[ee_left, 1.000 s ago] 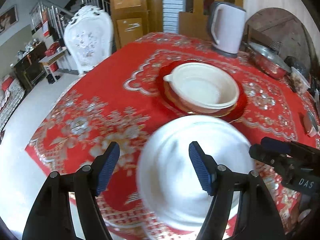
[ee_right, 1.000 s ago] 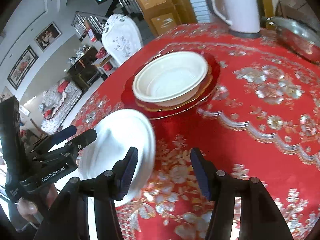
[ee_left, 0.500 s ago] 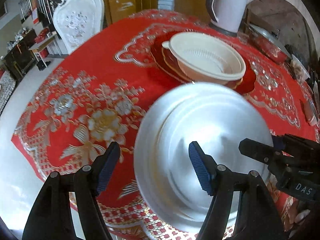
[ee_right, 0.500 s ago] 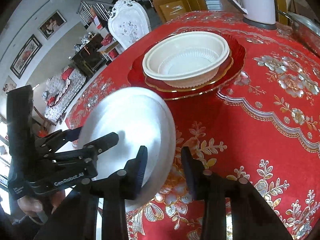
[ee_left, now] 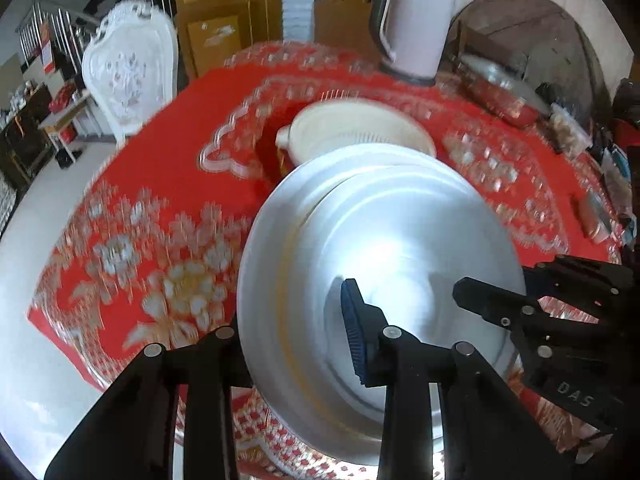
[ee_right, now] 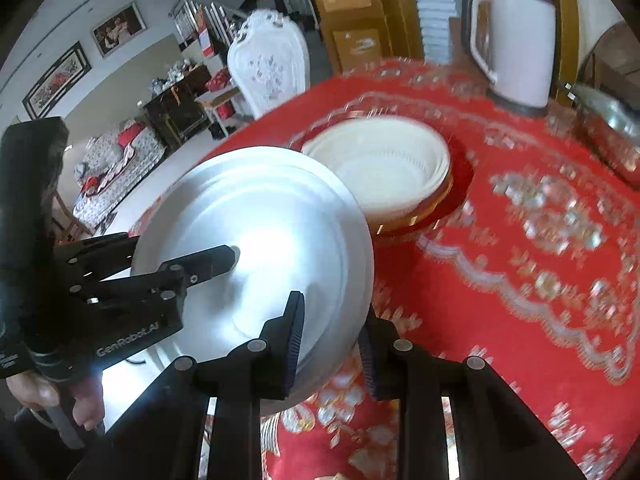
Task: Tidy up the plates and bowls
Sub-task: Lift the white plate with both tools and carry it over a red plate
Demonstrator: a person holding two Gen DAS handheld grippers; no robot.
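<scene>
A white plate (ee_left: 392,248) (ee_right: 260,240) hangs tilted above the near side of the red tablecloth, held from both sides. My left gripper (ee_left: 296,336) is shut on its left rim, one finger behind the plate and the blue pad (ee_left: 354,336) on its face. On the opposite rim my right gripper (ee_right: 330,344) is shut as well. Each gripper shows in the other's view: the right gripper (ee_left: 520,312) and the left gripper (ee_right: 192,268). Just beyond the plate a cream bowl (ee_left: 360,132) (ee_right: 384,164) sits on a gold-rimmed red plate (ee_right: 460,184).
A white kettle (ee_left: 412,28) (ee_right: 512,48) stands at the table's far side, with a metal pot and lid (ee_left: 500,88) to its right. A white ornate chair (ee_left: 128,76) stands beyond the left edge. Small items line the right edge (ee_left: 596,220).
The left gripper's fingers have closed from wide open onto the plate's rim. The plate has risen and moved toward the cream bowl. The right gripper's grip has tightened slightly.
</scene>
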